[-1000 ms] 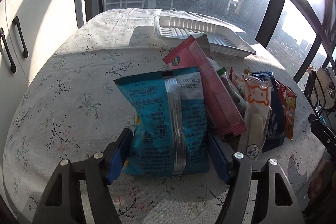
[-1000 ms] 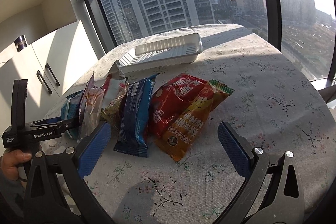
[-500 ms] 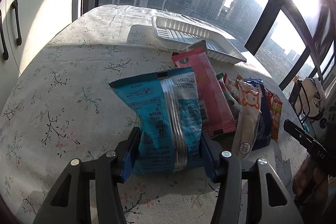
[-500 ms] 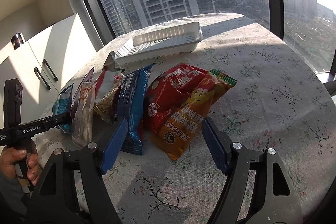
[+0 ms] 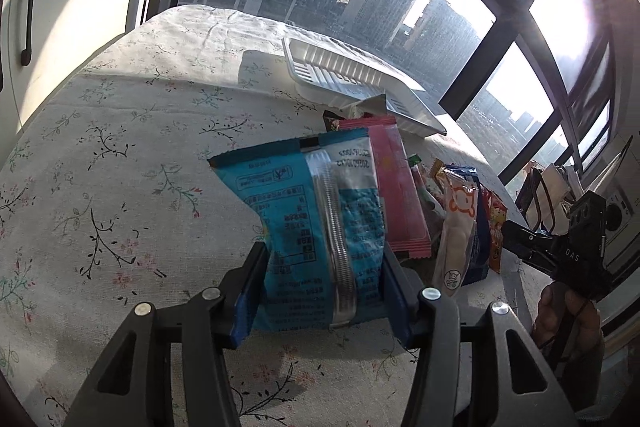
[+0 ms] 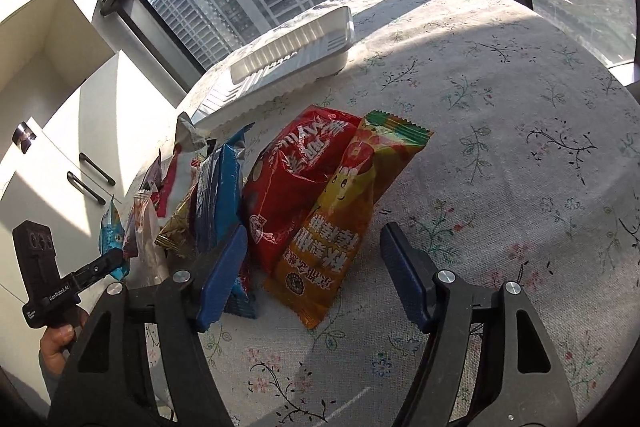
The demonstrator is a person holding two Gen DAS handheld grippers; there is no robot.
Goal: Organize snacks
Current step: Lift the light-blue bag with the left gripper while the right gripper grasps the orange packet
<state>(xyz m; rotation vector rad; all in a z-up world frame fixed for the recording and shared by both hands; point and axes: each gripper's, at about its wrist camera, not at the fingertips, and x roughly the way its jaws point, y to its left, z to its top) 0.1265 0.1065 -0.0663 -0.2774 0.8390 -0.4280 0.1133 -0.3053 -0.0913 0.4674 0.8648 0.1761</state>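
Note:
A row of snack packets stands on the flowered tablecloth. My left gripper [image 5: 322, 275] is shut on the light-blue packet [image 5: 320, 223] at the row's left end; this packet also shows in the right wrist view [image 6: 111, 233]. Behind it lean a pink packet [image 5: 398, 195] and a white bear-print packet [image 5: 456, 227]. My right gripper [image 6: 314, 263] is open, its pads either side of the orange packet [image 6: 340, 227] and red packet [image 6: 292, 187] at the row's right end. A dark-blue packet [image 6: 218, 199] stands just left of its left pad.
A white plastic tray [image 5: 352, 83] lies at the far side of the table, seen also in the right wrist view [image 6: 292, 55]. White cabinets [image 6: 60, 131] stand to the left. Large windows close off the far side. The table edge [image 5: 516, 283] runs on the right.
My left gripper closed on the light-blue packet. My right gripper moved forward and narrowed around the orange and red packets.

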